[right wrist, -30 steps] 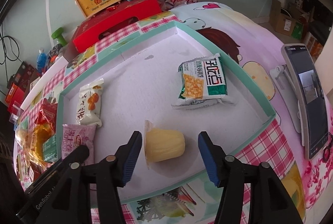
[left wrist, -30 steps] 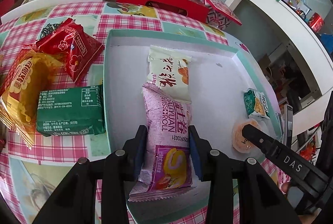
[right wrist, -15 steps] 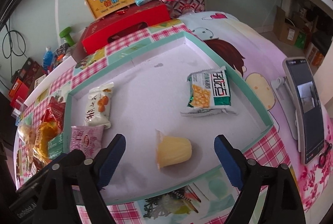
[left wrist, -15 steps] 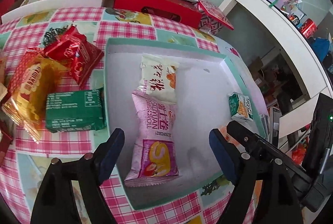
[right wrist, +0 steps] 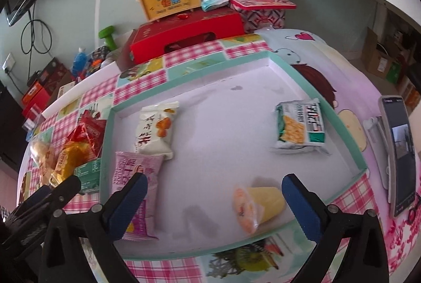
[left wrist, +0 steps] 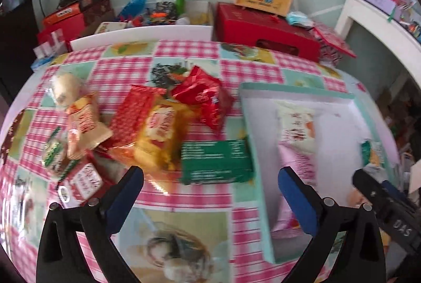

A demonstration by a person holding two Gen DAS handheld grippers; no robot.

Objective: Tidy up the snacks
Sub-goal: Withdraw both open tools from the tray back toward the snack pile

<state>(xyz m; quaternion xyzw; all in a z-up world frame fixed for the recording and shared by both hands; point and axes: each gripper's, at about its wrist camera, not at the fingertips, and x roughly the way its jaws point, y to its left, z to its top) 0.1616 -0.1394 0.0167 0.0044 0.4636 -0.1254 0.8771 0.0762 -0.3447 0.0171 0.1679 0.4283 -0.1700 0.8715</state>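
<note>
**A:** Start at your left. What lies ahead of that hand?

**B:** The loose pile on the checked tablecloth (left wrist: pixel 189 64). Farthest left is a pale bun-like packet (left wrist: pixel 64 88), then a red-and-yellow packet (left wrist: pixel 158 130), then a red foil packet (left wrist: pixel 208 98). Nearest my left gripper (left wrist: pixel 210 201) is the green packet (left wrist: pixel 215 162), lying flat just outside the tray's left wall. Its jaws have just been opening and now stand spread wide, with nothing between them.

**A:** How does the green packet lie to those jaws?

**B:** Just ahead of them and a little right of their middle. Its long axis runs across the view, the same way the jaws open, so I judge I'd want to turn the wrist and take it across its short side.

**A:** And further right?

**B:** The tray (right wrist: pixel 297 72). In it lie a white packet (right wrist: pixel 155 130) with a pink roll packet (right wrist: pixel 136 172) below it on the left side, a green-and-white cracker packet (right wrist: pixel 300 127) on the right side, and a jelly cup (right wrist: pixel 260 204) on its side near the front wall.

**A:** Your right hand?

**B:** My right gripper (right wrist: pixel 213 206) has also just been opening; its jaws are spread and empty. The cup lies apart from both pads, nearer the right one.

**A:** So which hand goes for the pile?

**B:** The left. It's plainly nearer; the right would have to cross the whole tray.
</note>
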